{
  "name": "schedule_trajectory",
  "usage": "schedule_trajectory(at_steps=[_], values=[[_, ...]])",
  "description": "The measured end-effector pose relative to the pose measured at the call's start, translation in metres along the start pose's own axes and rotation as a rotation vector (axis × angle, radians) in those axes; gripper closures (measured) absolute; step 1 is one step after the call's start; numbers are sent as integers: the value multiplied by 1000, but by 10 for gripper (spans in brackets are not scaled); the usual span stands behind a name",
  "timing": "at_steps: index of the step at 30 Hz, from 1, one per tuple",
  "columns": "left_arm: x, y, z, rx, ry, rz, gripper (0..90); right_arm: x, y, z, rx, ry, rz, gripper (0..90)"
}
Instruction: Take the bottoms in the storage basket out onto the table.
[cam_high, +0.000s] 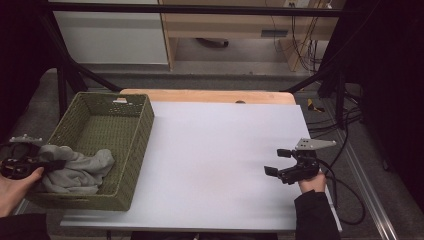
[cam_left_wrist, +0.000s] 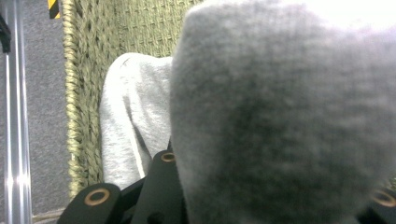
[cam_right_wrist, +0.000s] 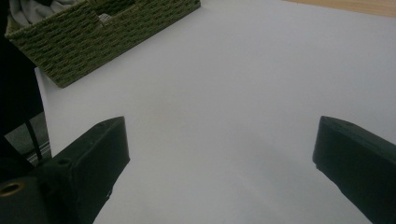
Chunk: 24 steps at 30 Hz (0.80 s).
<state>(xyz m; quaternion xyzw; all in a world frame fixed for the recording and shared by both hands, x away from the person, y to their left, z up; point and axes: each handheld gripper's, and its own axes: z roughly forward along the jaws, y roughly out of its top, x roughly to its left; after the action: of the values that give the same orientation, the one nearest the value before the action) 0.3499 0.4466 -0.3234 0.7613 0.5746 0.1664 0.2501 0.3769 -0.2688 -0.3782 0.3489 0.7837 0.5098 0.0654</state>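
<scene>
A grey cloth (cam_high: 80, 170) lies in the near end of a green woven basket (cam_high: 145, 125) at the table's left. My left gripper (cam_high: 52, 163) reaches over the basket's left rim and is shut on a fold of that cloth. In the left gripper view the bunched grey cloth (cam_left_wrist: 289, 116) covers the jaws close up, with the basket's wall (cam_left_wrist: 140, 28) behind. My right gripper (cam_high: 274, 161) hovers low over the white sheet at the right, open, with nothing between its jaws (cam_right_wrist: 219, 140).
A white sheet (cam_high: 215, 160) covers most of the wooden table (cam_high: 210, 96). The basket's corner (cam_right_wrist: 93, 37) sits far left of the right gripper. Cables (cam_high: 345, 200) trail off the table's right edge. Black frame bars stand behind.
</scene>
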Motion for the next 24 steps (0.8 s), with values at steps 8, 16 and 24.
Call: schedule_trajectory(at_steps=[8,16,24], values=[[0,1,-9,-23,-20,-2,753,0,0,0,-1,0,2,41],[-4,3,-16,-49,-18,6,754,0,0,0,0,1,1,41],[-9,6,-23,-77,-16,15,754,0,0,0,0,4,-2,41]])
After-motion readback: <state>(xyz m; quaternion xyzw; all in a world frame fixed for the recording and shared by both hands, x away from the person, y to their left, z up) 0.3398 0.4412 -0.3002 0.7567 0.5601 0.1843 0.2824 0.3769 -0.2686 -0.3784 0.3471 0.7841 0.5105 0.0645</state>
